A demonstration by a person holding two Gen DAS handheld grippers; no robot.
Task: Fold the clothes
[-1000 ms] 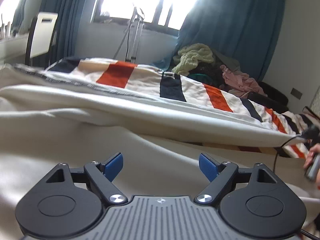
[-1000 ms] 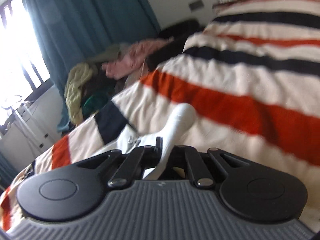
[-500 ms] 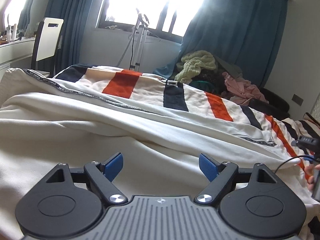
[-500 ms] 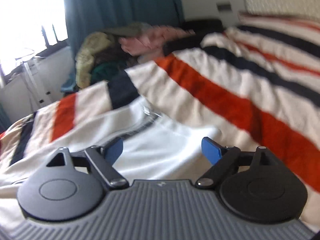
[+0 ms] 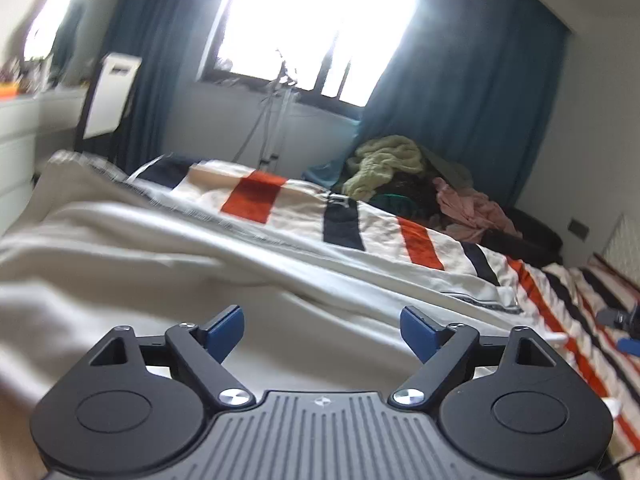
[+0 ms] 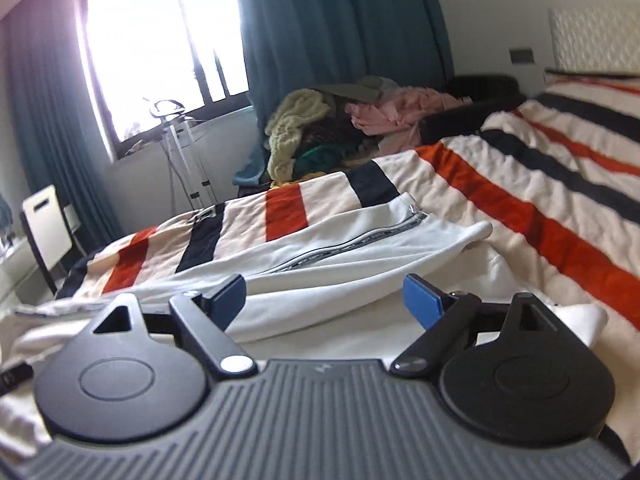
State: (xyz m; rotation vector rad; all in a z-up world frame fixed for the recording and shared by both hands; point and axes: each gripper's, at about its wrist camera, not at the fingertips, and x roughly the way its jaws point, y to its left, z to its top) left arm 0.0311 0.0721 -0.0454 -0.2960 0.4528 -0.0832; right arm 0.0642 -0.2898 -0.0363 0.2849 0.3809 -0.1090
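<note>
A bedroom in a home.
A bed [image 6: 520, 200] with a striped blanket fills the frame's middle and right; teal curtains [image 6: 340, 32] flank the window [image 6: 160, 40] upper left, a clothes heap [image 6: 340, 120] below.

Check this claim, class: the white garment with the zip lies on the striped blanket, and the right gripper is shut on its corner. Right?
Not quite. The right gripper is open, its blue pads clear of the cloth, as the right wrist view shows. The rest holds: the white garment with the zip lies on the striped blanket.
</note>
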